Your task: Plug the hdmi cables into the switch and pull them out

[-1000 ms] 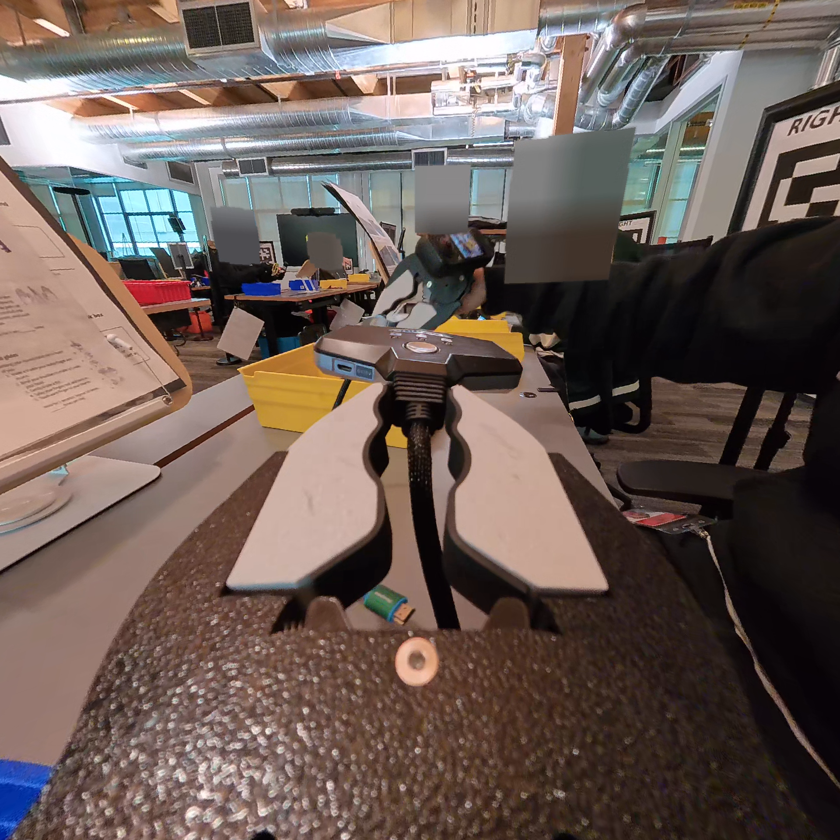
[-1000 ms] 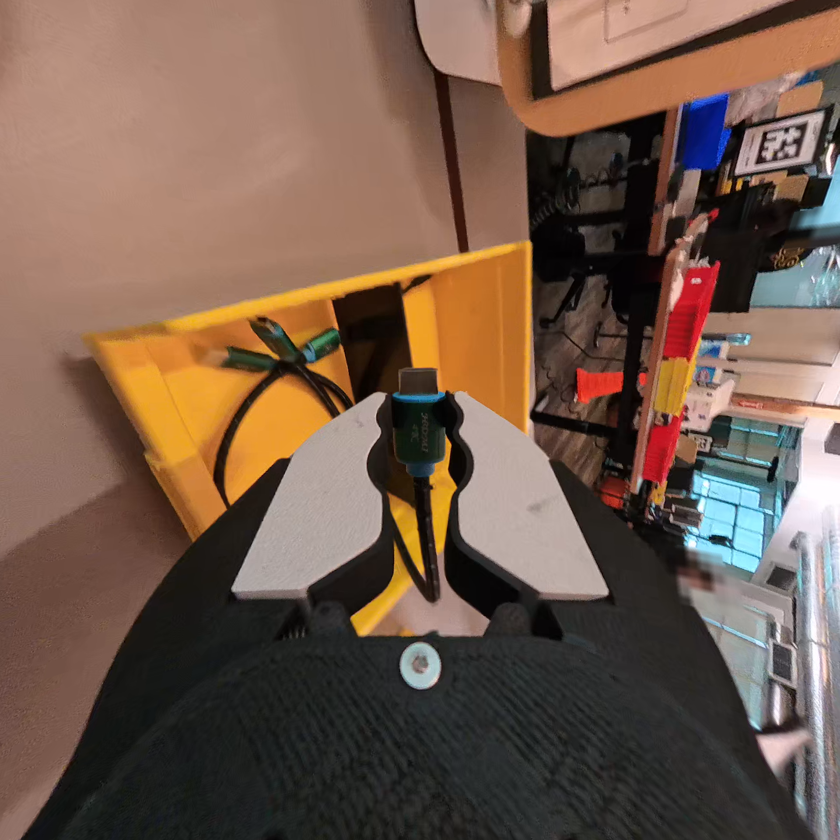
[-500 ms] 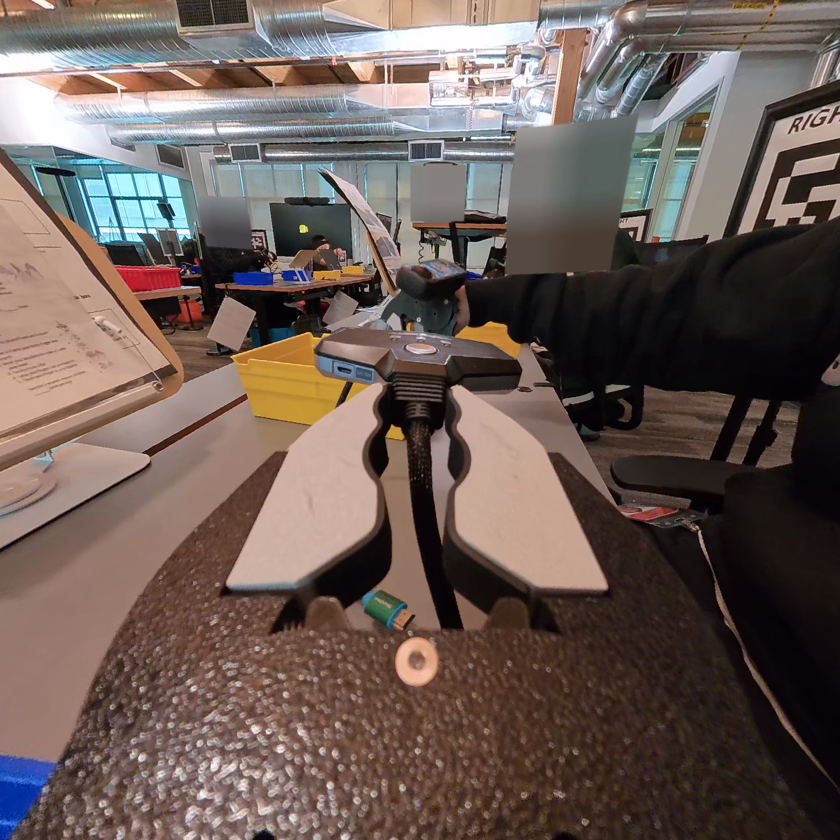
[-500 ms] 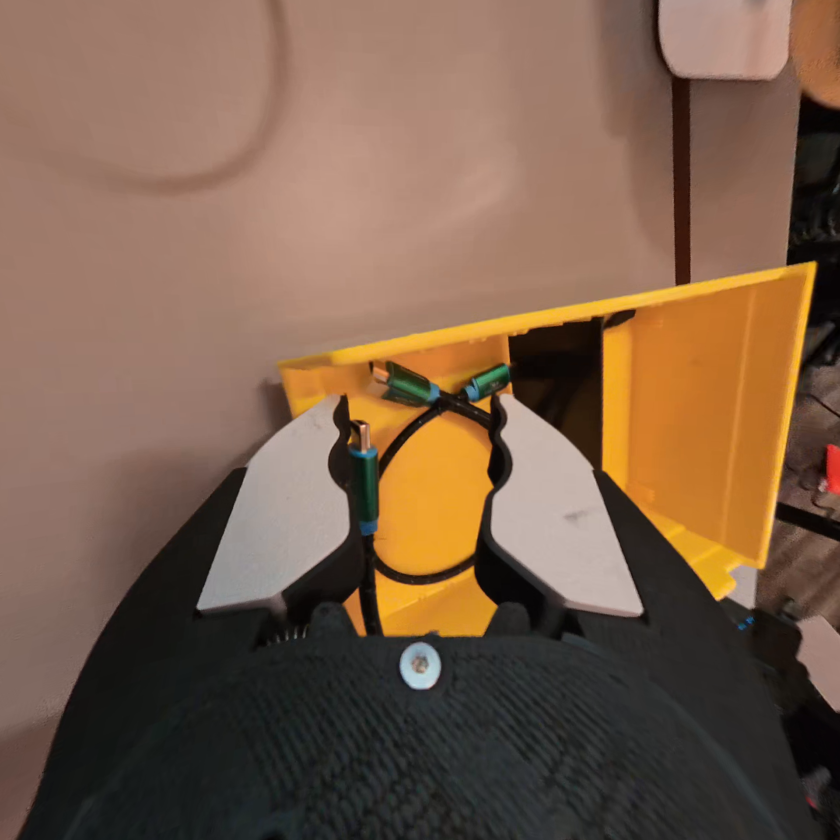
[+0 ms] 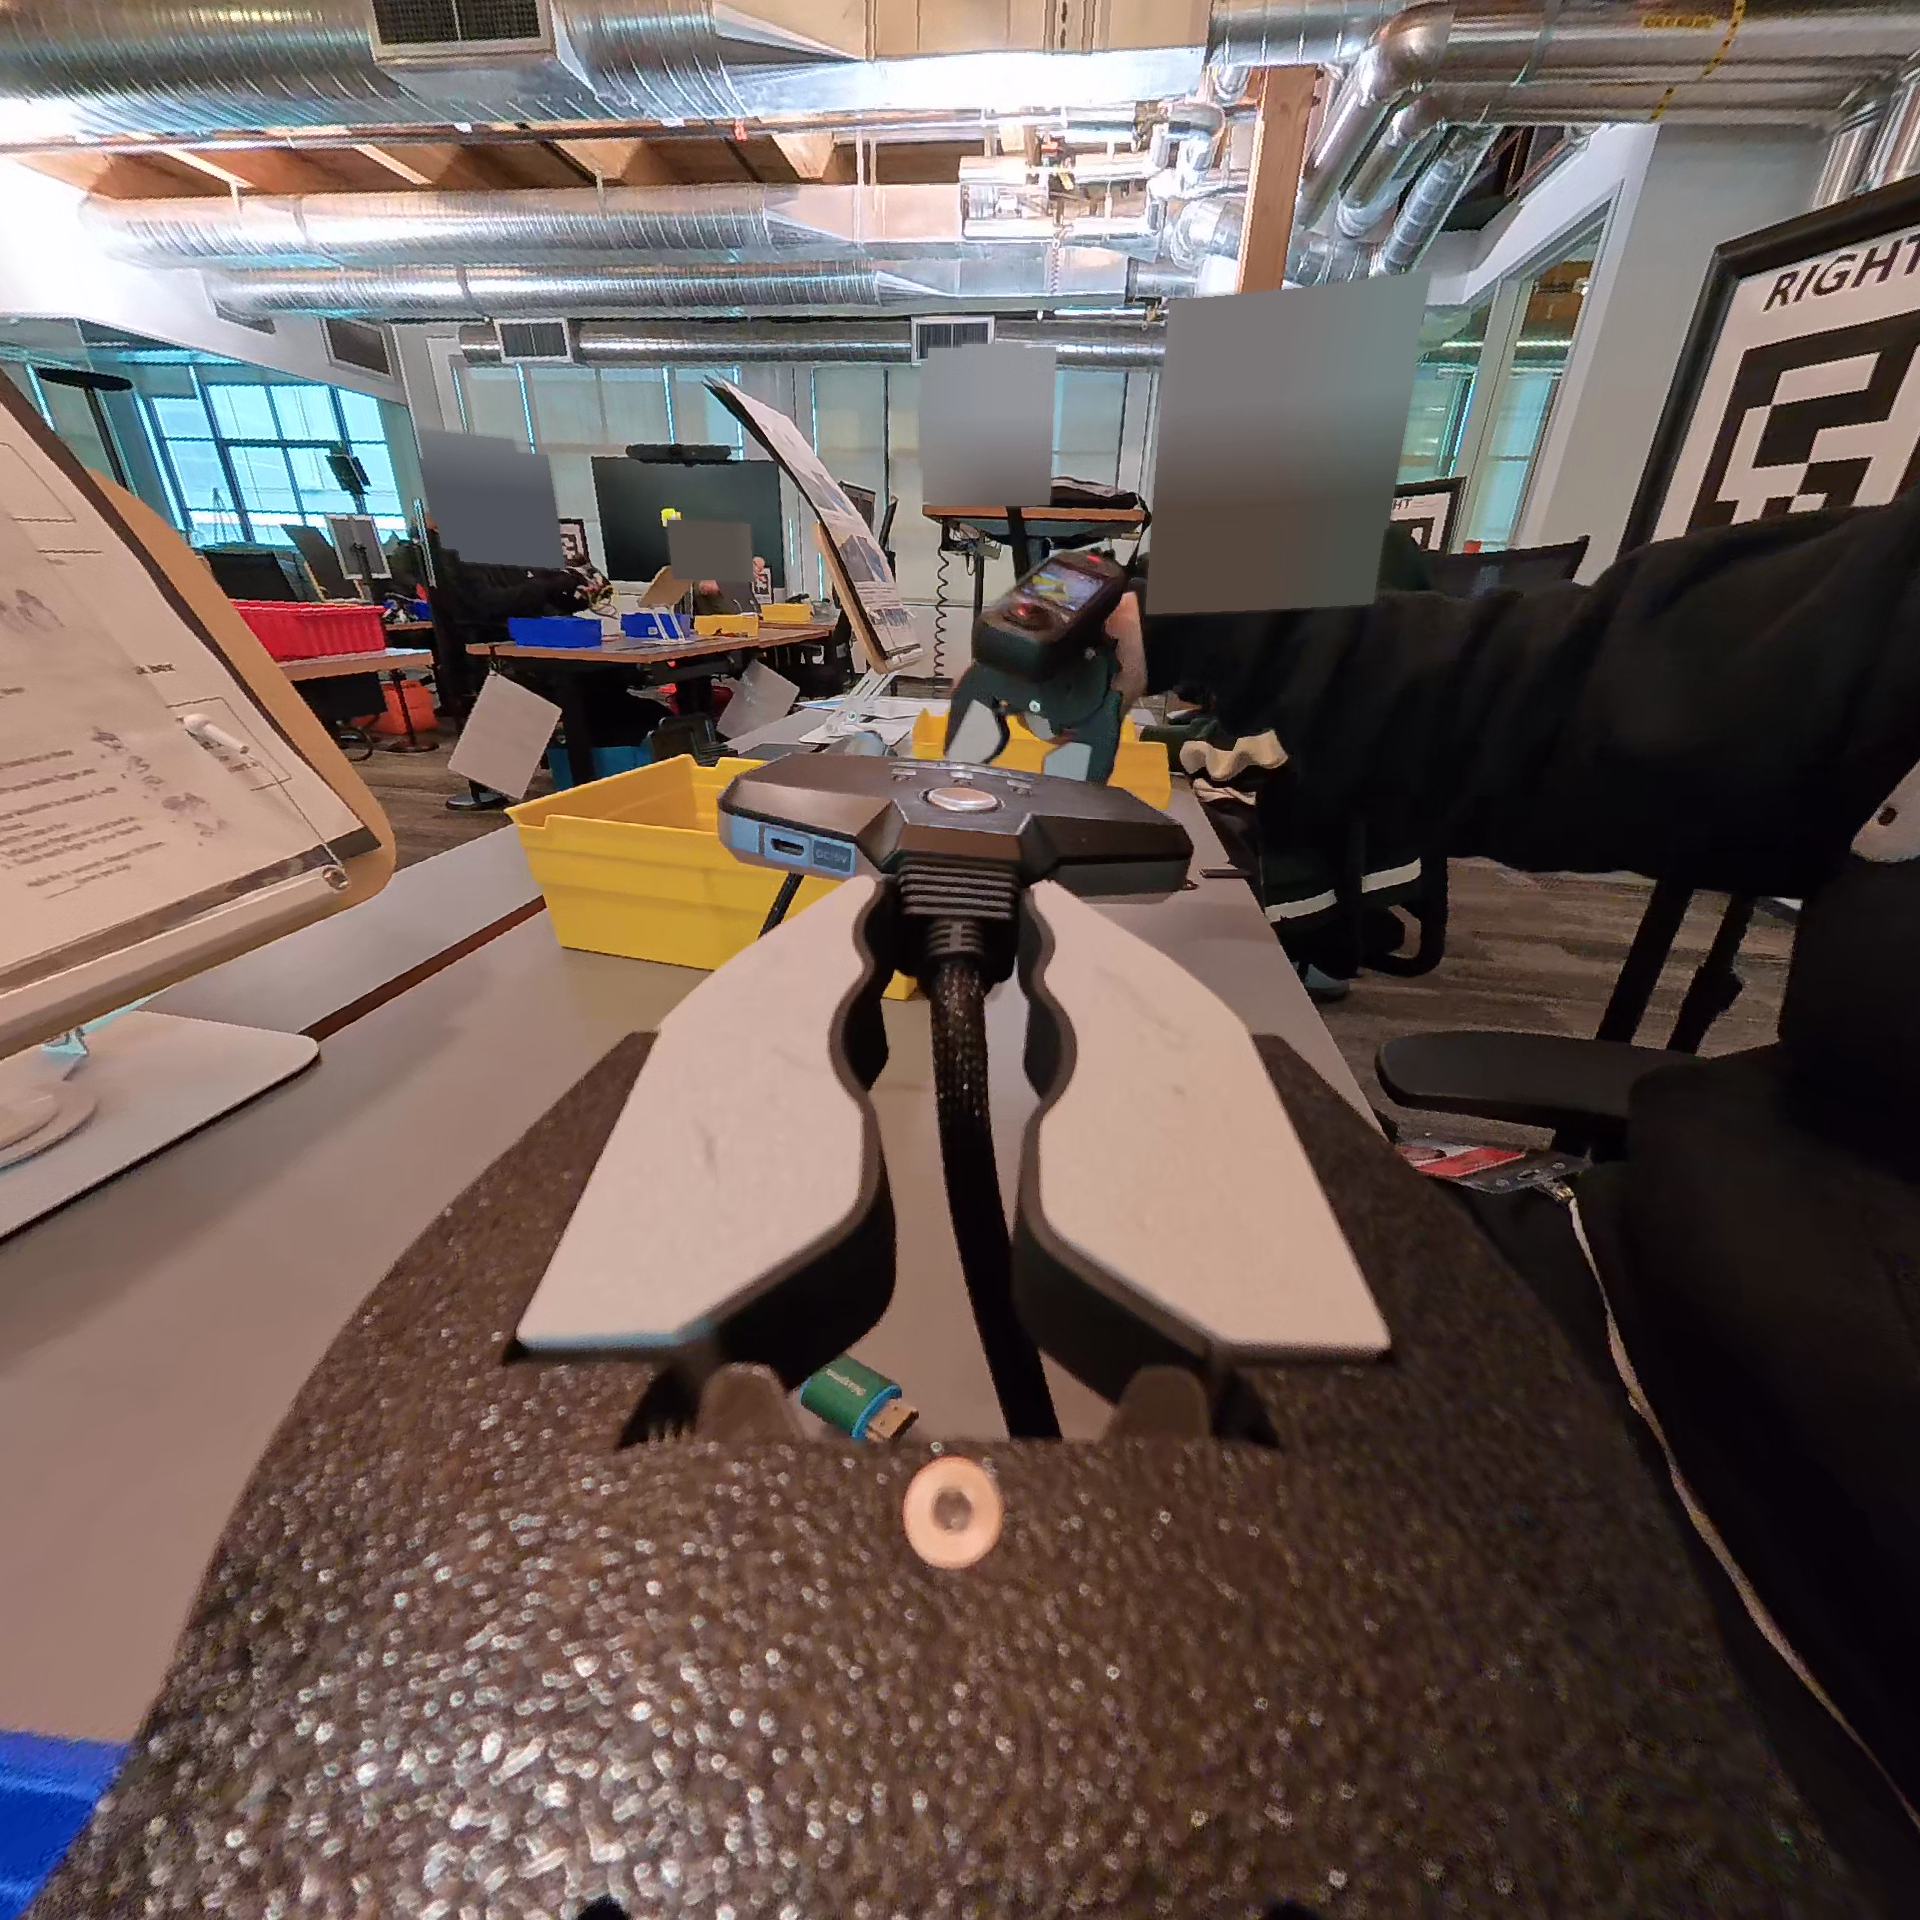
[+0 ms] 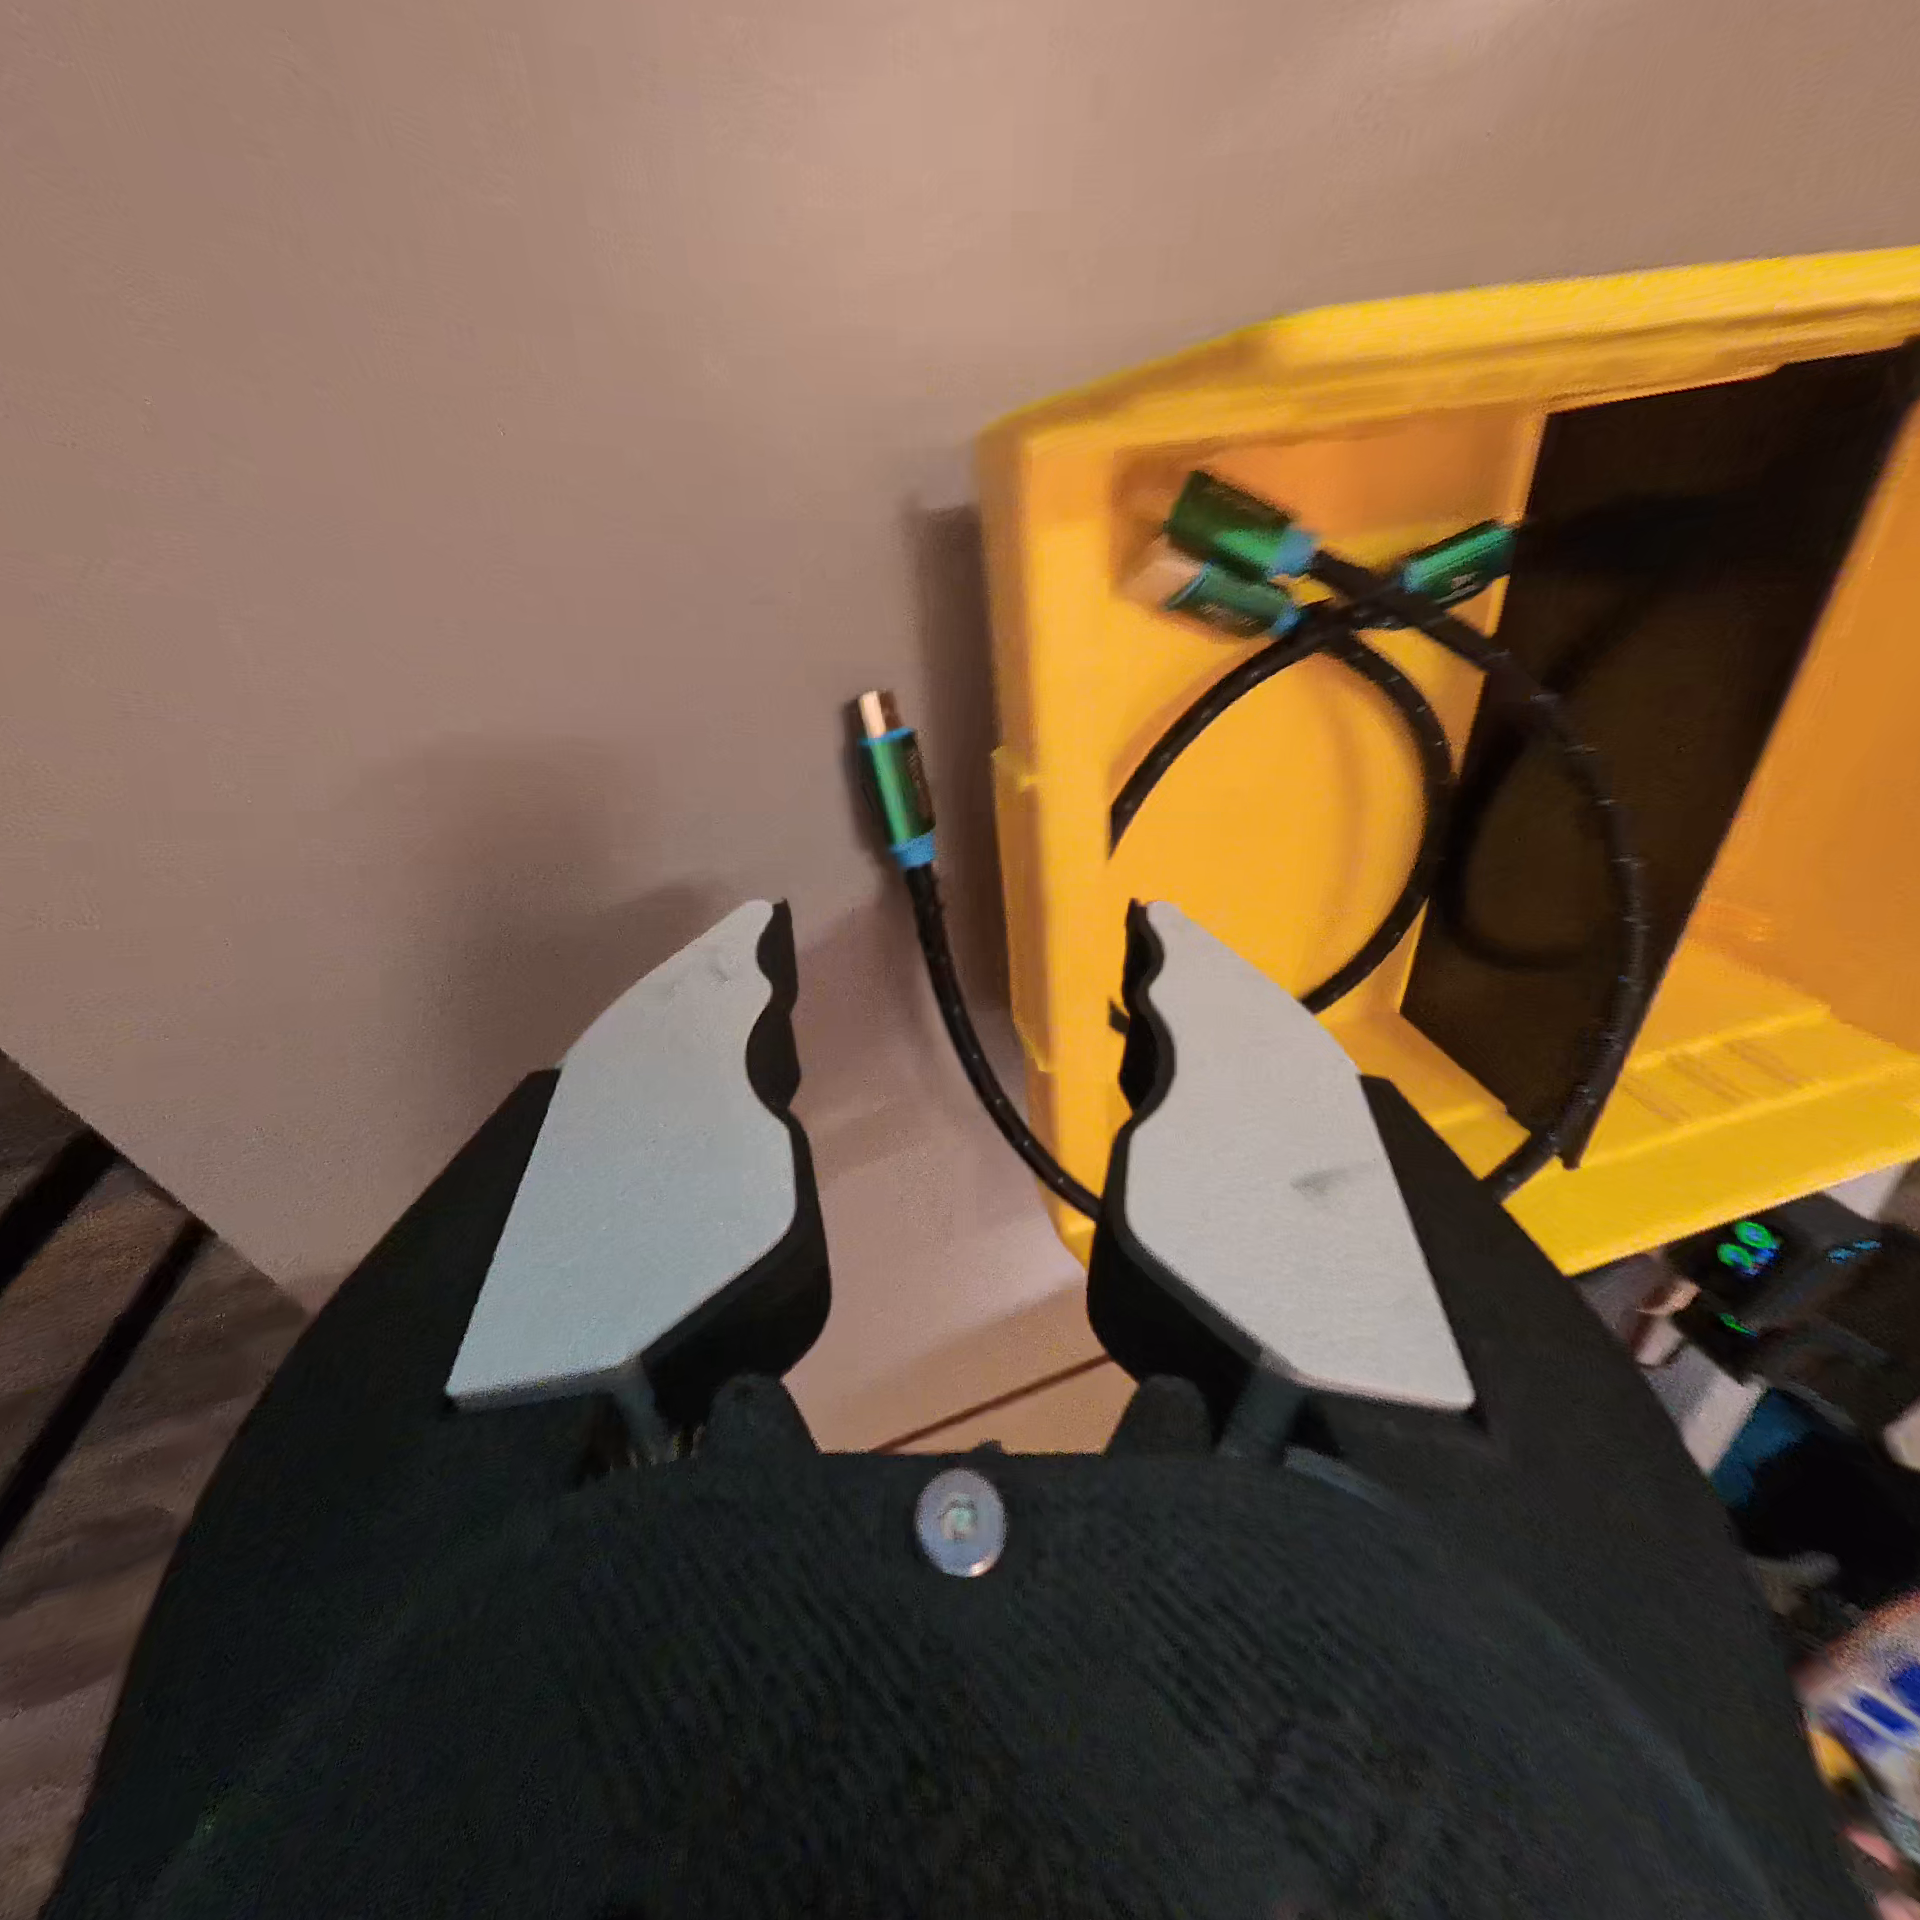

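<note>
My left gripper (image 5: pixel 951 914) is shut on the ribbed neck of the black HDMI switch (image 5: pixel 956 821) and holds it above the grey table (image 5: pixel 312 1195); its braided cable (image 5: pixel 977 1195) runs back between the fingers. A green plug (image 5: pixel 857 1397) lies on the table under the gripper. My right gripper (image 6: pixel 956 914) is open and empty above the table. In front of it a green HDMI plug (image 6: pixel 899 779) sticks up beside the yellow bin (image 6: pixel 1195 831), its black cable trailing over the bin's rim. Several more green plugs (image 6: pixel 1236 561) lie inside. The right gripper (image 5: pixel 1023 717) also shows beyond the switch.
A yellow bin (image 5: pixel 644 873) stands on the table behind the switch. A tilted document stand (image 5: pixel 125 790) is at the left. A black sleeve (image 5: pixel 1558 707) reaches across at the right, with a black chair (image 5: pixel 1538 1070) below it. A blue object (image 5: pixel 42 1808) is at bottom left.
My right gripper has opened wide and let go of the green HDMI plug, then drawn back and left of the bin. The left gripper still holds the switch in place.
</note>
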Demonstrator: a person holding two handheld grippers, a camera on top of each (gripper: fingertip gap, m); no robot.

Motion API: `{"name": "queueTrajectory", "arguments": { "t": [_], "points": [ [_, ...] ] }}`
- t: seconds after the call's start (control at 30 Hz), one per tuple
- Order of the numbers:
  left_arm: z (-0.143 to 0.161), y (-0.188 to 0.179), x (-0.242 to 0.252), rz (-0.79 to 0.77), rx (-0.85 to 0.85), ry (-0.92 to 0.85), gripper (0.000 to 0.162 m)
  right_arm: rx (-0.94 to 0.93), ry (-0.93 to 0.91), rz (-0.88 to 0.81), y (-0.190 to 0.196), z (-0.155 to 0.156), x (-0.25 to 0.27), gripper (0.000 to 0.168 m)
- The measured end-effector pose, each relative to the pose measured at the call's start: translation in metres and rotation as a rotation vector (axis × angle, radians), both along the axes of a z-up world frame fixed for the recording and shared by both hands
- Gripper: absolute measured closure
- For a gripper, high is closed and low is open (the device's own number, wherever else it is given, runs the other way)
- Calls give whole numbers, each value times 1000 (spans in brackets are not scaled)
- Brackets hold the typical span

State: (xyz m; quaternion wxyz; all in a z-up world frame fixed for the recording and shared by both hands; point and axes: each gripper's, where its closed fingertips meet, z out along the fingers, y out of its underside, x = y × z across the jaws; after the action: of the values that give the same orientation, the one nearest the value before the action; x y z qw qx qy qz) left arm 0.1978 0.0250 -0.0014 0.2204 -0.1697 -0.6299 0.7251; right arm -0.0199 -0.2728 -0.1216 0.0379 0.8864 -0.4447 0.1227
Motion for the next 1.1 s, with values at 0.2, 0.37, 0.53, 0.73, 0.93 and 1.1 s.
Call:
{"name": "queueTrajectory", "arguments": {
  "t": [0.2, 0.37, 0.53, 0.73, 0.93, 1.1],
  "points": [
    [-3, -3, -7, -30, 10, -3, 141, -236, -99, 181, -15, -28, -17, 130],
    [-4, -4, -11, -45, 14, -19, 141, -296, -171, 235, -23, -40, -23, 133],
    [-5, -5, -13, -53, 19, -20, 141, -460, -249, 323, -31, -44, -18, 134],
    [-7, -4, -15, -65, 22, -21, 141, -584, -336, 399, -26, -46, -13, 162],
    [-8, -4, -11, -67, 19, -4, 141, -516, -309, 335, -13, -29, -22, 162],
    [-8, -6, -11, -75, 20, 15, 141, -560, -419, 232, -33, 20, 0, 162]
  ]
}}
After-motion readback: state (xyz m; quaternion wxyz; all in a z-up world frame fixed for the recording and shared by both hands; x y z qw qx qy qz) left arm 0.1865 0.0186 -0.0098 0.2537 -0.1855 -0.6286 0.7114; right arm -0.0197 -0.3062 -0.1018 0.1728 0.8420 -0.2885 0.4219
